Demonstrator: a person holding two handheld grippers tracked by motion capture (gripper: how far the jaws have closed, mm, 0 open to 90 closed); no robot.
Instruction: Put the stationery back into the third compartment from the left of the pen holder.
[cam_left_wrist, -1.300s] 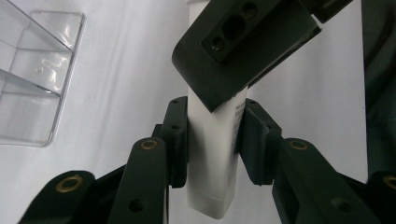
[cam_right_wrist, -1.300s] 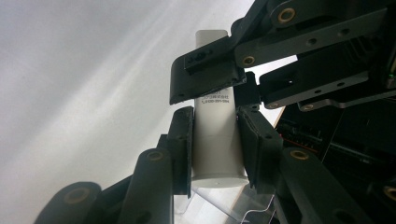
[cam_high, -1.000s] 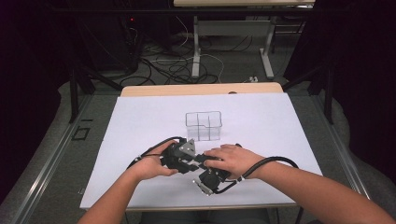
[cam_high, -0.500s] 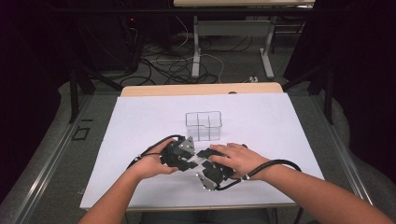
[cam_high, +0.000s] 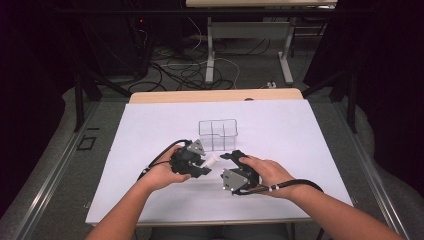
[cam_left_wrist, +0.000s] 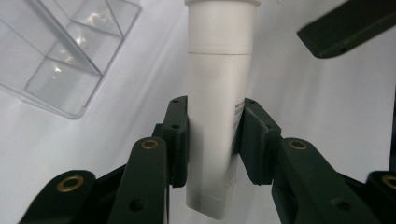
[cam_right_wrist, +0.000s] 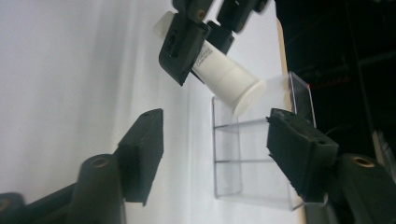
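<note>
Lab test bench, white-covered table (cam_high: 150, 150), dark surround, loose cables (cam_high: 200, 70) on floor, metal desk legs (cam_high: 210, 50) behind

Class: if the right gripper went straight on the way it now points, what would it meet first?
Probably the clear plastic divided box, which lies between and beyond the open jaws of the right gripper; the white tube sits off-line, though depth is uncertain.

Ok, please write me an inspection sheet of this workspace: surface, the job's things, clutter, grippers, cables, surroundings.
Surface: white table top, wooden strip at far edge.
Job's things: white tube, cap end pointing away from the left gripper; clear divided box standing on the table beyond the hands.
Clutter: nothing seen.
Grippers: left gripper shut on the white tube; right gripper open, jaws just been opening, nothing between them, close to the tube's cap.
Cables: black cable trailing from each gripper; loose cables on the floor behind.
Surroundings: dark room, table legs beyond.
</note>
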